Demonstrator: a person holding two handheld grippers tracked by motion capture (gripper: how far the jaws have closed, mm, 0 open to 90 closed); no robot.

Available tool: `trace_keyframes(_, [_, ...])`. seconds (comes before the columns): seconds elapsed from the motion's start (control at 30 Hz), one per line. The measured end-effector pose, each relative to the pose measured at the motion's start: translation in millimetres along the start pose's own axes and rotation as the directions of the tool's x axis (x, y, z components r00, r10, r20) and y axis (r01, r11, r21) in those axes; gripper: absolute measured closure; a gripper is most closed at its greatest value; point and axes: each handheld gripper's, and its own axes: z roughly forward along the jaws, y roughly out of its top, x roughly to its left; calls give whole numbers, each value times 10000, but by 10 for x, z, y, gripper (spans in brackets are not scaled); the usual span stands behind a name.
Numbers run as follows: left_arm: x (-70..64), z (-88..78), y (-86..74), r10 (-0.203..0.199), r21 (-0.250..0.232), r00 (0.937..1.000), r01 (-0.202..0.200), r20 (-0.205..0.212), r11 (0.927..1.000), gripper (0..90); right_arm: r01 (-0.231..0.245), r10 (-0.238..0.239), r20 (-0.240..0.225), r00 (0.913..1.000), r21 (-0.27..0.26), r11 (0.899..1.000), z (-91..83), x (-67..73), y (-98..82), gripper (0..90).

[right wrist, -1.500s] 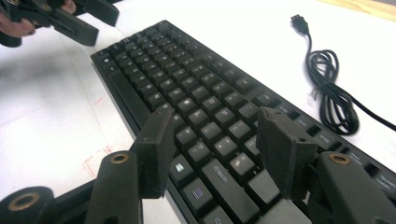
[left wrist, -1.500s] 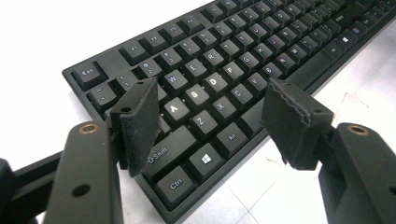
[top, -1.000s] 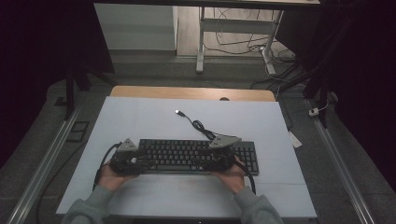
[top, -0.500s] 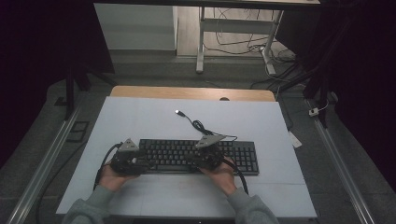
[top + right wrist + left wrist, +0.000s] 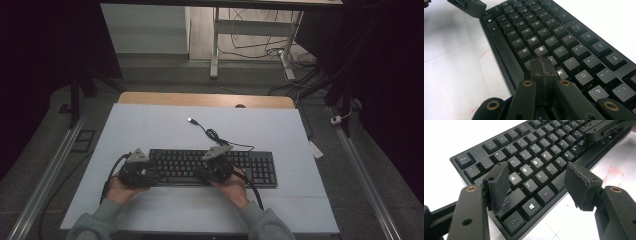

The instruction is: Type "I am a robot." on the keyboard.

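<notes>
A black keyboard [image 5: 190, 161] lies on the white table mat [image 5: 150, 130], its cable [image 5: 214, 136] running back to a loose USB plug [image 5: 190, 120]. My left gripper [image 5: 149, 172] hovers open over the keyboard's left end. In the left gripper view its pads [image 5: 499, 182] straddle the A, Z and Shift keys [image 5: 524, 177] with nothing between them. My right gripper [image 5: 214, 166] is shut over the middle of the keyboard. In the right gripper view its closed tips [image 5: 541, 62] cover the key between H and K [image 5: 560, 72]. Whether they press it I cannot tell.
A wooden table edge [image 5: 205, 99] shows behind the mat. Metal rails [image 5: 47, 175] run along both sides on the floor. A desk frame with cables [image 5: 250, 45] stands farther back. Bare mat lies in front of and behind the keyboard.
My right gripper has slid left along the keyboard from near the right block to the middle and dropped slightly. The left gripper has stayed put.
</notes>
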Motion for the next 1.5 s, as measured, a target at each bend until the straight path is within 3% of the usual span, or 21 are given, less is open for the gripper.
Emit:
trace_keyframes(0.57, [8,-5,-4,-14,-22,10000,14,-8,10000,363,279,-283,158,9995,262,9993,94,5,-23,900])
trace_keyframes(0.73, [7,-7,-4,-6,-38,10000,6,-4,10000,362,345,-346,172,9993,90,9994,82,8,-29,900])
trace_keyframes(1.2, [12,-19,-7,-49,-106,10000,48,-38,9999,362,-141,159,211,9997,-808,9966,-243,-53,-71,897])
trace_keyframes(1.3, [12,-22,-7,-45,-113,10000,45,-25,9999,362,-351,385,319,9987,-1005,9943,-370,-92,-146,841])
trace_keyframes(1.5, [7,-28,-7,-50,-140,10000,49,-25,9999,362,-642,754,850,9935,-1278,9897,-591,-165,-290,644])
